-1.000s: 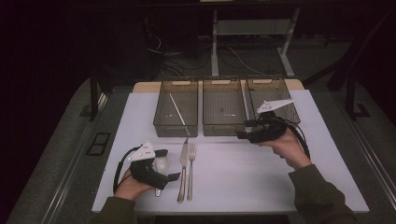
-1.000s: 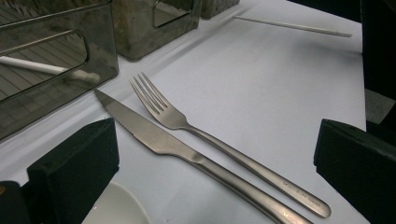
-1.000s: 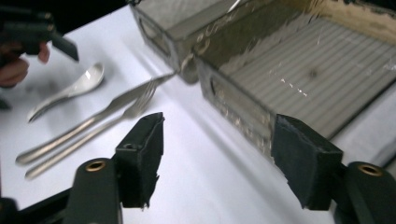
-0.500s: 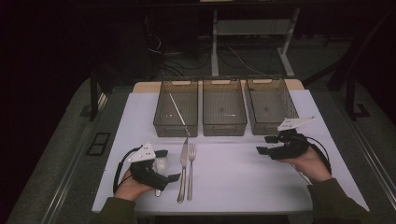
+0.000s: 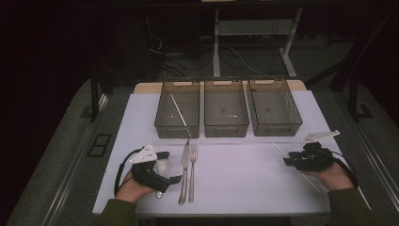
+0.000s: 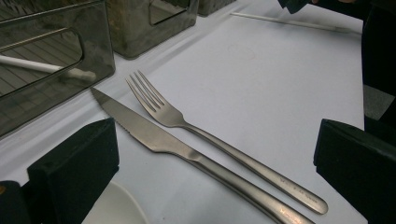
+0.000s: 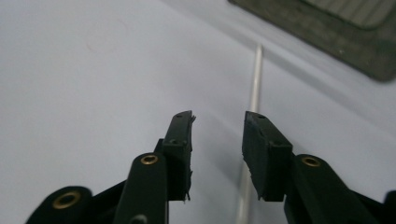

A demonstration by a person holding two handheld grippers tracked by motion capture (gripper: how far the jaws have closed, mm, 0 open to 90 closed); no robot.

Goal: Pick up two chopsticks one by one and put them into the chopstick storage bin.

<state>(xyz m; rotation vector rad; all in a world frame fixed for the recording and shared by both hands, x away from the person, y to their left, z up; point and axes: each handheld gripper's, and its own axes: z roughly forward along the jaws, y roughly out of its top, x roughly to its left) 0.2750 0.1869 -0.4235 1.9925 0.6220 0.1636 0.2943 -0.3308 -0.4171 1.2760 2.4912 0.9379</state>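
- While my right tool (image 7: 217,140) hangs low at the right of the frame, its jaws, just narrowing, straddle nothing yet.
- White chopstick (image 7: 252,100) lies on the tabletop (image 5: 235,183) under the right-hand jaw, long axis running up-frame toward the bins.
- My left tool (image 5: 162,169) rests spread beside knife and fork, far from it.

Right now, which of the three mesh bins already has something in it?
The left bin: a thin white stick lies diagonally across its floor. The middle bin and the right bin hold nothing visible.
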